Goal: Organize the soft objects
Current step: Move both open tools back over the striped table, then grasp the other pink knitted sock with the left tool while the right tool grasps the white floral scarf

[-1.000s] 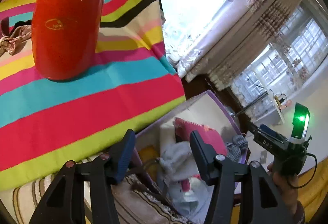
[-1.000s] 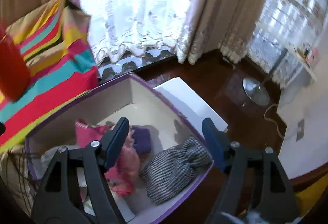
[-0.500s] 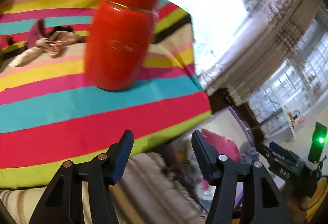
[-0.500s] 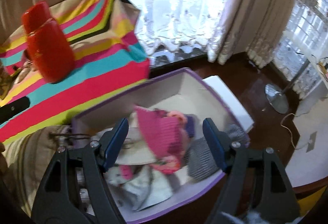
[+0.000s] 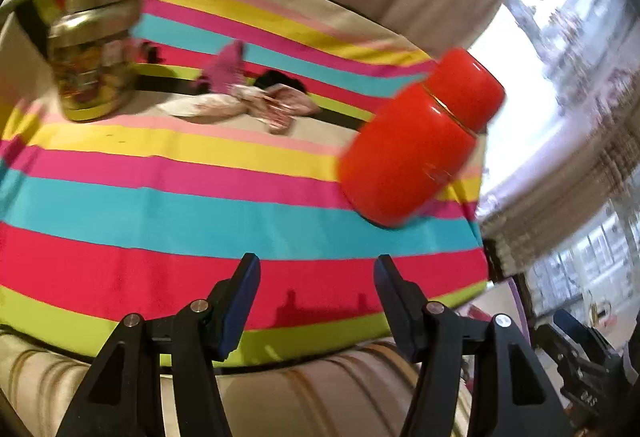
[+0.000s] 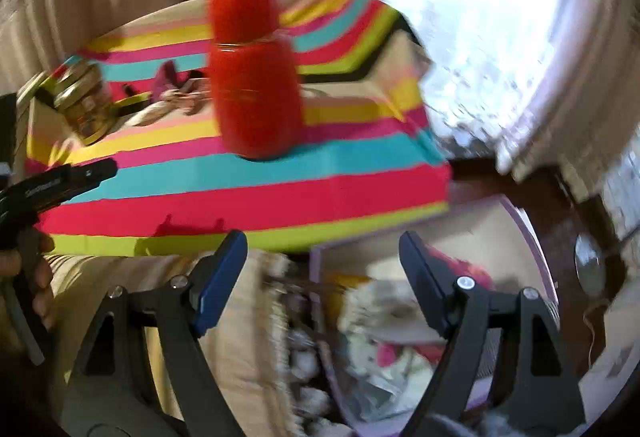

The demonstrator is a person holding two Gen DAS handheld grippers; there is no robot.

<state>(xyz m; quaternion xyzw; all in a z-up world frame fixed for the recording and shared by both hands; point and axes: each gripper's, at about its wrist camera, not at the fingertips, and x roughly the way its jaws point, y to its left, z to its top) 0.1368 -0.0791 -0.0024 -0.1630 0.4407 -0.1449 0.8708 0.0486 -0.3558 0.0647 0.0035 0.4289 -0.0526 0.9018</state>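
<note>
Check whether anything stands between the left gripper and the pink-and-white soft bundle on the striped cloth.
Nothing visible does: only bare striped cloth lies between the empty left gripper and the pink-and-white soft bundle. The red canister stands off to the right, the gold-lidded jar to the left.

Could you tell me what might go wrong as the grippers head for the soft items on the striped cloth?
The tall glossy red canister stands between the open left gripper and the crumpled pale fabric bundle; a fast reach could topple it. The gold-lidded glass jar stands close beside that bundle. Both views are motion-blurred, so aiming may be imprecise.
</note>
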